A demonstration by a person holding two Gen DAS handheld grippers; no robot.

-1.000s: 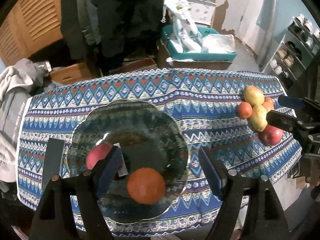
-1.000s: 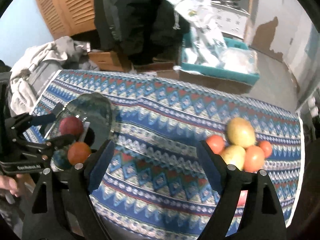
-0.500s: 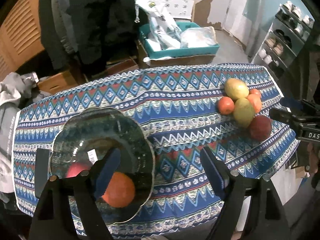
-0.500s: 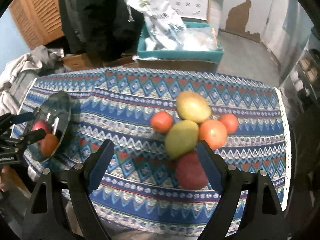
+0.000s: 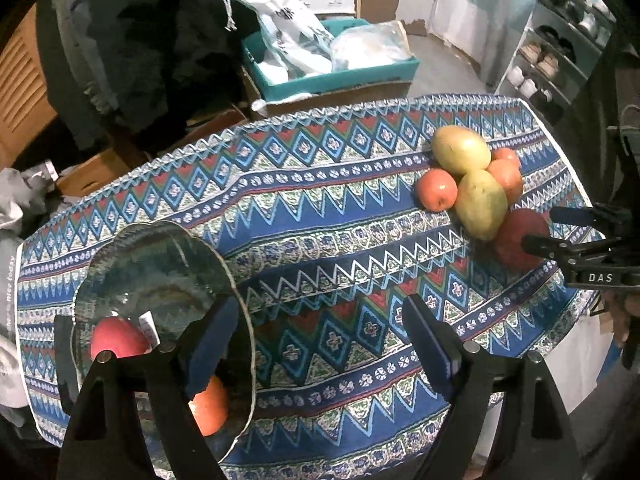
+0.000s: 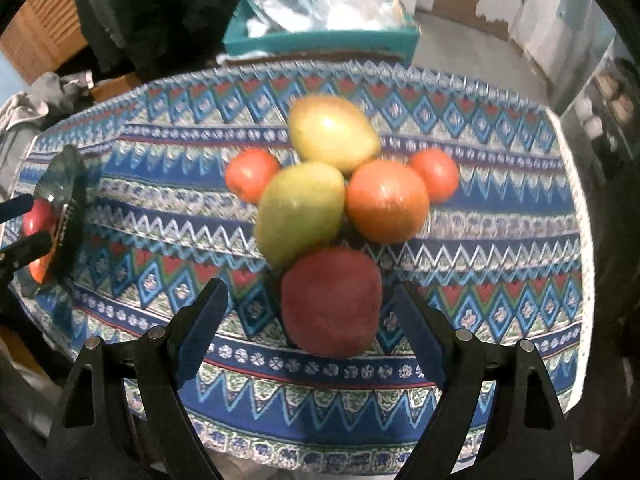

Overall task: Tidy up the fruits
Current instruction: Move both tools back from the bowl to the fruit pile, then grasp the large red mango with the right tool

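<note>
A glass plate point(image 5: 160, 264) at the table's left holds a red apple point(image 5: 118, 342) and an orange point(image 5: 210, 406). My left gripper point(image 5: 320, 344) is open and empty, over the plate's right edge. A cluster of fruit lies on the right: two yellow-green mangoes point(image 6: 300, 210) point(image 6: 332, 132), an orange point(image 6: 386, 200), two small red-orange fruits point(image 6: 250, 174) point(image 6: 436, 174) and a dark red apple point(image 6: 330, 300). My right gripper point(image 6: 310, 328) is open, its fingers on either side of the dark red apple's near half, apart from it. It also shows in the left wrist view point(image 5: 548, 230).
A patterned tablecloth point(image 5: 328, 240) covers the small table. Behind it stand a teal box with bags point(image 5: 328, 64), cardboard boxes and hanging clothes. A shoe rack point(image 5: 560, 48) stands at the right. The table's edges are near on all sides.
My right gripper has moved right and closer to the fruit cluster, with the dark red apple now between its fingers. My left gripper has drifted right off the plate's middle.
</note>
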